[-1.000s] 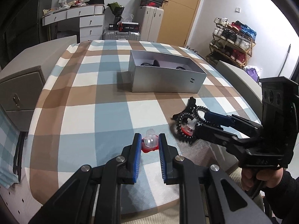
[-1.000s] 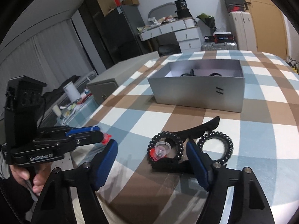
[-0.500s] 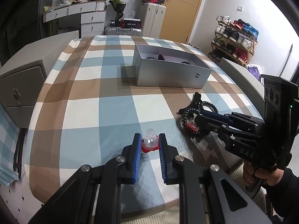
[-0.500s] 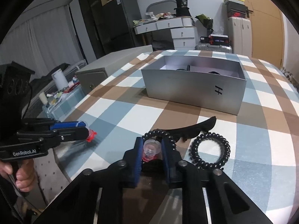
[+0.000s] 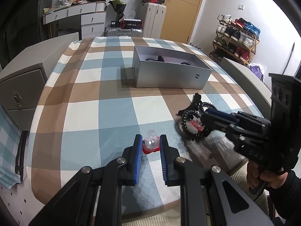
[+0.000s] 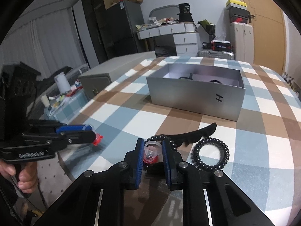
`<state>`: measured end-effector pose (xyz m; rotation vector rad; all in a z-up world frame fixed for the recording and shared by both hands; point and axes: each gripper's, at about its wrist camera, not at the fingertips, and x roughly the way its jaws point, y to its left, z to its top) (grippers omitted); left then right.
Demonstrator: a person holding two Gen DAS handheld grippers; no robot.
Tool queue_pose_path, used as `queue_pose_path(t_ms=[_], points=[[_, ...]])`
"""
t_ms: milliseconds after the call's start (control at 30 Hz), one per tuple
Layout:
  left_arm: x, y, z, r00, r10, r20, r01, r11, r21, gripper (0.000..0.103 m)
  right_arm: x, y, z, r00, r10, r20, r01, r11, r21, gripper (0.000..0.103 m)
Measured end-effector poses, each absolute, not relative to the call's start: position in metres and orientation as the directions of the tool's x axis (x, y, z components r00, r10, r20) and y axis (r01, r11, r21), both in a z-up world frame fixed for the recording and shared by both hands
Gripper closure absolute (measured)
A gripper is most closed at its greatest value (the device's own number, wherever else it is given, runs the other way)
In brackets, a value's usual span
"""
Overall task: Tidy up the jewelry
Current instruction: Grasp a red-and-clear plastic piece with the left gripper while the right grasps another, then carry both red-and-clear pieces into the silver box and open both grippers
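Blue-padded right gripper (image 6: pixel 150 150) has closed on the ring (image 6: pixel 152 149).

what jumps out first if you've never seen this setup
Two black grippers with blue pads, each shut on a small clear plastic ring with a red base: the left gripper near the table's front edge, the right gripper beside a black coiled hair tie and a black hair claw. Behind them an open grey cardboard box sits on the blue, brown and white checked tablecloth.

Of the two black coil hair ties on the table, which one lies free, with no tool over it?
The right-hand coil hair tie, beside the right tool. It lies open and untouched on the cloth; the other coil hair tie is partly hidden behind the tool's fingers.
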<state>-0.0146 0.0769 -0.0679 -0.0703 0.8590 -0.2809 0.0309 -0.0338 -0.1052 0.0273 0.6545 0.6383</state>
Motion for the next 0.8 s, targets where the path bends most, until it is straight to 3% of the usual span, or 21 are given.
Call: queue_pose_path(t_ms=[233,800], points=[[-0.008,0.075,-0.064,0.622,-0.255,-0.741,0.202,0.966,-0.163,0.090,0.040,-0.056,-0.095,0.626,0.581,-0.521,-0.494,0.812,0.311,0.085],[0.064,0.045,-0.013,0.692,-0.271,-0.669,0.258,0.958,-0.122,0.090,0.071,-0.087,-0.041,0.687,0.581,-0.437,-0.491,0.814,0.311,0.085]])
